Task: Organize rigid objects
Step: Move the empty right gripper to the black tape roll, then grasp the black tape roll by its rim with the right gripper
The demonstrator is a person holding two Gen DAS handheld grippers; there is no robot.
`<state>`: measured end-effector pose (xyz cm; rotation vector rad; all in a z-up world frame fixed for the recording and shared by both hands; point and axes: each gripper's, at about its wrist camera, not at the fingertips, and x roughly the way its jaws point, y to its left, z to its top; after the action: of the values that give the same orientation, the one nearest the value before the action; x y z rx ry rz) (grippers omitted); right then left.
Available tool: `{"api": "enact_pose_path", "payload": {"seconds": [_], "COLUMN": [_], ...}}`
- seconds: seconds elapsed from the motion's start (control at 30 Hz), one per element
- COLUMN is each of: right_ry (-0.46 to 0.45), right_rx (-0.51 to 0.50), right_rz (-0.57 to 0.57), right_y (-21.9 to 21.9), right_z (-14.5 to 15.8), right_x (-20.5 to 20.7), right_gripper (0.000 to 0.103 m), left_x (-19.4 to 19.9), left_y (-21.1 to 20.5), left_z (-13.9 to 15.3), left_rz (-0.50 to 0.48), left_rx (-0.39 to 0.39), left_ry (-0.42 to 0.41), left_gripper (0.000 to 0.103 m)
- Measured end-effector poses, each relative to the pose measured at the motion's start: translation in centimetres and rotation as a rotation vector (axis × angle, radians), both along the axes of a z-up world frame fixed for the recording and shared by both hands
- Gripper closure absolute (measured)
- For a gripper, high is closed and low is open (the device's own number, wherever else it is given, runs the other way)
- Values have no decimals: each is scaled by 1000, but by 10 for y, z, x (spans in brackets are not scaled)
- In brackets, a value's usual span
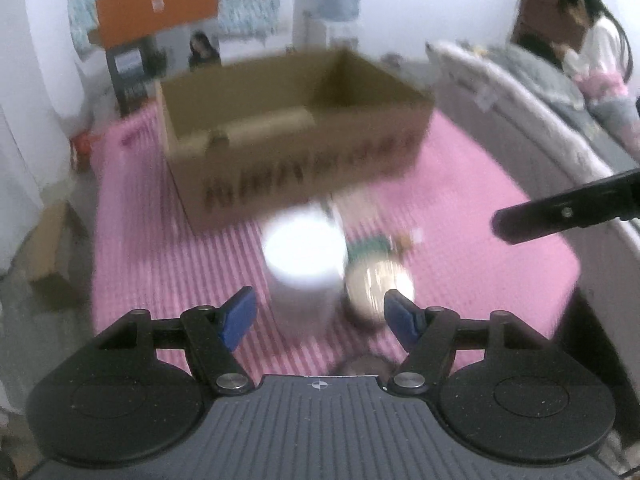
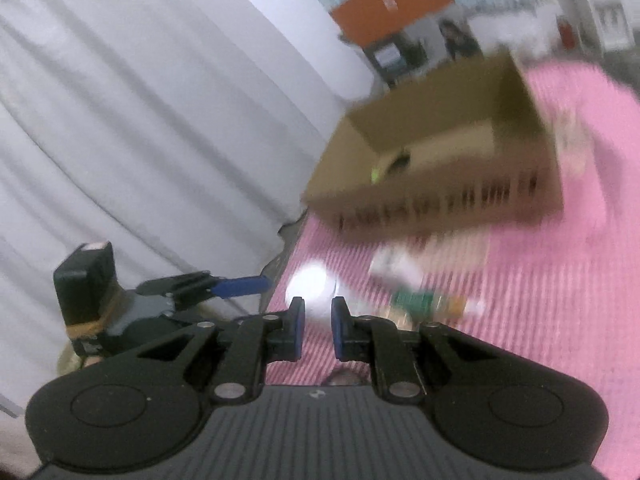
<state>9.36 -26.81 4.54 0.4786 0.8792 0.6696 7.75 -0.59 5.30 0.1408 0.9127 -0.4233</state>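
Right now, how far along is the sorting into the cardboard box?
Done: the open brown cardboard box seems to hold one pale item, too blurred to name. In hand: nothing; the left gripper is open above the white cylindrical container, and the right gripper is nearly shut and empty. Left: that container and the blurred green-and-cream items beside it on the pink ribbed mat.

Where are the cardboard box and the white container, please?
cardboard box (image 1: 304, 176), left wrist view, on its printed front wall.
white container (image 1: 302, 248), left wrist view, on its round top.
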Motion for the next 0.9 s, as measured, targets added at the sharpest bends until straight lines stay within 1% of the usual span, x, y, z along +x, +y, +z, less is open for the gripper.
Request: {"api": "enact_pose_path", "payload": {"seconds": [0.1,0.23,0.3,0.33,0.37,0.43,0.57,0.7,0.8,0.9], "right_ry": [65,140,153,159,166,168,172,161,177,167], "right_rx": [-24,-99,-137,-154,-172,-209,-240,-283,-292,-309], "right_rz": [12,40,56,61,67,80,97,94,103,109], "right_y": [17,44,54,59,63,72,79,81,83,86], "right_z": [-30,-60,-69,-72,-75,-80,-87,-89,-95,-97], "right_x": [-5,-7,-6,-4,-1,-4,-1,0,3,4], "right_gripper": [87,87,82,80,77,77,77,76,76,76], "left_x": [-10,-16,-15,-15,-14,-14,-15,-21,-22,-24], "left_y": [-5,-13,-16,-17,-18,-19,-23,-22,-21,-23], "left_z": [-23,-49,-57,-59,-61,-63,-68,-70,-74,-77], "left_rz": [-37,-87,-103,-113,-123,-133,-150,-164,-168,-173], "left_rx": [37,80,104,112,113,103,114,103,113,107], "left_ry": [40,94,106,109,110,111,117,121,114,111], "left_gripper": [33,32,32,32,29,26,26,26,29,35]}}
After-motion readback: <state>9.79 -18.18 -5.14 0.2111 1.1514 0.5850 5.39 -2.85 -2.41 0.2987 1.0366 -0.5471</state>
